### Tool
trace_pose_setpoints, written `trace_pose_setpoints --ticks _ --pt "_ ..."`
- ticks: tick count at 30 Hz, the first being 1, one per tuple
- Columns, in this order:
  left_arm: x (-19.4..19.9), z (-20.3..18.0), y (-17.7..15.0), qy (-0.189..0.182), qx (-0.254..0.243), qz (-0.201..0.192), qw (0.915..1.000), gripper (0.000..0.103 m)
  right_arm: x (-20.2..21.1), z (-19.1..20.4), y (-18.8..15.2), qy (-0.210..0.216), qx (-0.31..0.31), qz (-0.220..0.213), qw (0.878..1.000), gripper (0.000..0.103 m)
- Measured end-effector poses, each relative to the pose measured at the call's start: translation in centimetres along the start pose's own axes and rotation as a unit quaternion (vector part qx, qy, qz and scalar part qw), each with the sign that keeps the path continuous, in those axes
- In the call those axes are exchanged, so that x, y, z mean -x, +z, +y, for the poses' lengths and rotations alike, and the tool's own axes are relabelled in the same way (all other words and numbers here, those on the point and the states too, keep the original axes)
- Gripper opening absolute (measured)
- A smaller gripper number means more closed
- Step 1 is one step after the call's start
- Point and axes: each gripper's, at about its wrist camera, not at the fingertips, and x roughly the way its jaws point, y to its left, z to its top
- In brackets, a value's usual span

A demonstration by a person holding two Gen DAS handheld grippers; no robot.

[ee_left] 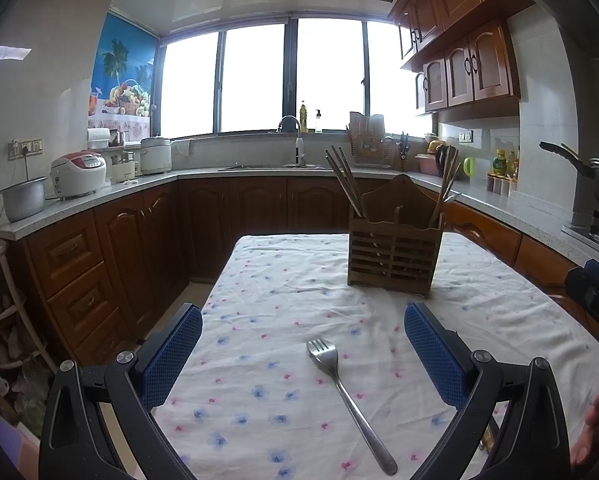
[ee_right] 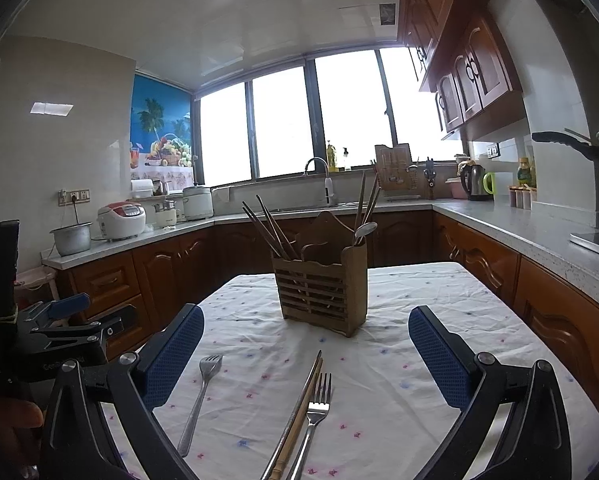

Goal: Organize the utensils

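left gripper (ee_left: 303,344) wide, empty | right gripper (ee_right: 305,348) wide, empty | risk: flat forks (ee_right: 313,412), chopsticks (ee_right: 299,408) near holder (ee_right: 319,284) slip; loose cloth (ee_right: 399,360) bunches

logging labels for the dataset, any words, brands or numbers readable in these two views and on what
Nothing reads in full.
White lettering on the left gripper's black body: blurred, not legible.
Rice cooker control panel: too small to read.
Yellow-labelled bottle by the stove: label too small to read.
Forks, chopsticks, wooden utensil holder, tablecloth: no text.
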Motion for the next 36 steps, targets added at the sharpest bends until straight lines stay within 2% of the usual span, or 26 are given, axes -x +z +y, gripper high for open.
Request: trace_pose_setpoints --ticks 36 --pt "0.1 -1.0 0.6 -0.007 -0.004 -0.003 1.0 0.102 0.2 0.0 0.9 0.003 0.002 -0.007 1.0 0.103"
